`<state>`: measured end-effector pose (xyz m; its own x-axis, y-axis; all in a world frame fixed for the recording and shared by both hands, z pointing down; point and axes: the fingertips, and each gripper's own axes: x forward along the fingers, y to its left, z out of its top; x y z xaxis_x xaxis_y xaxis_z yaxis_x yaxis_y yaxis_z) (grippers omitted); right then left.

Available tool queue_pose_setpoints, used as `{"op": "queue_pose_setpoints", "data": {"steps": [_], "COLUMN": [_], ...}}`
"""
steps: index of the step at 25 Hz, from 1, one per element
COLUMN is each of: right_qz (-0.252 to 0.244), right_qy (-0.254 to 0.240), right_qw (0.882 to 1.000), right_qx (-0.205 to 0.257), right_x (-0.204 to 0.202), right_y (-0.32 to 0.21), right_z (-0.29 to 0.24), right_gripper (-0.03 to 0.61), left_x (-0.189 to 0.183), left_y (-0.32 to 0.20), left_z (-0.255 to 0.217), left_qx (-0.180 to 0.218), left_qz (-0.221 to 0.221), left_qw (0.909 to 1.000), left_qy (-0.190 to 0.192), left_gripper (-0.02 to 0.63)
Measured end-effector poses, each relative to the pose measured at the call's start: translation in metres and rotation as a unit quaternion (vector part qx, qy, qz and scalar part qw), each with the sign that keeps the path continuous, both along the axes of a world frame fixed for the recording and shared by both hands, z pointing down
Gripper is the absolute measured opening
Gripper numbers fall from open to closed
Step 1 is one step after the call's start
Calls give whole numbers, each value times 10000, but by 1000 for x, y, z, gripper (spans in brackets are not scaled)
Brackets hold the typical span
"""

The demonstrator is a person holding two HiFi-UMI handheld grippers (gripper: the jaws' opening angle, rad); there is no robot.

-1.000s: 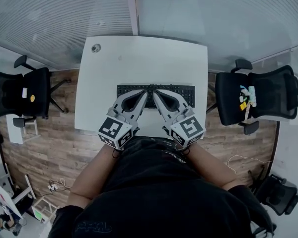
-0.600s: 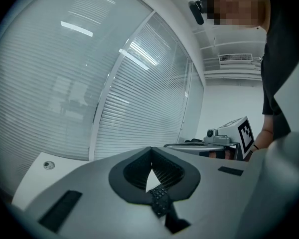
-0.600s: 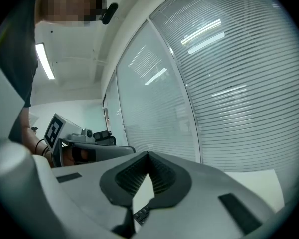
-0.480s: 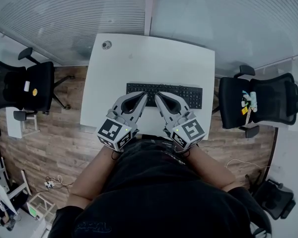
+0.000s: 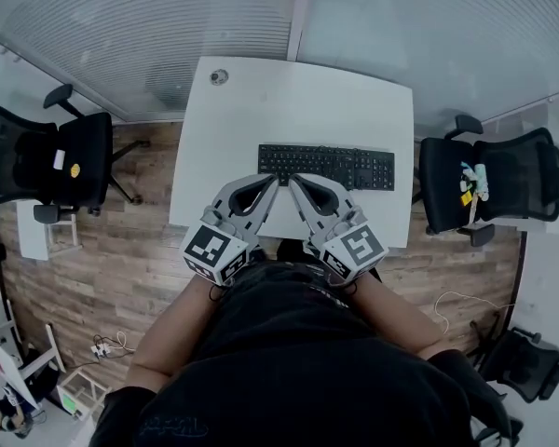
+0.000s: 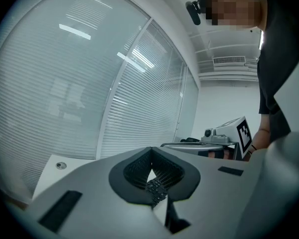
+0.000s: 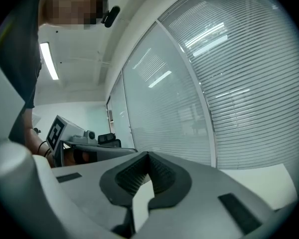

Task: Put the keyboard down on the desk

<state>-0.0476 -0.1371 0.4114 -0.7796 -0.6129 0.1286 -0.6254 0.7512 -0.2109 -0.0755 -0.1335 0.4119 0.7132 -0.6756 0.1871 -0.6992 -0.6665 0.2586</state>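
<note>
Keyboard (image 5: 340, 168) lies on desk (image 5: 261, 110) just beyond left tool (image 5: 273, 180) and right tool (image 5: 292, 180).

Black shirt (image 5: 289, 361), 2 grey grippers (image 5: 271, 181) (image 5: 294, 181)

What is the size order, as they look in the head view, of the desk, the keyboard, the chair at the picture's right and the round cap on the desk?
1. desk
2. chair at the picture's right
3. keyboard: about as wide as that chair, but far thinner
4. round cap
</note>
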Motion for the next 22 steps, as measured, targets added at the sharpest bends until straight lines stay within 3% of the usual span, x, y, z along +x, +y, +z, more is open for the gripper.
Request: {"op": "queue_pose_setpoints", "data": {"steps": [14,22], "right_qz": [381,573], "right_qy": [98,187], "right_qw": [9989,9976], "right_qx": [274,342], "right_x": [-27,-13], "right_y": [88,137], "right_z": [-15,-22], "right_gripper": [21,21], "left_x": [-25,-10], "left_y": [85,131], "left_z": [-15,-22], "left_qx": [304,408], "left_qz": [496,745], "left_qw": [9982,9962], "left_qy": [151,177], "left_gripper": [15,15]}}
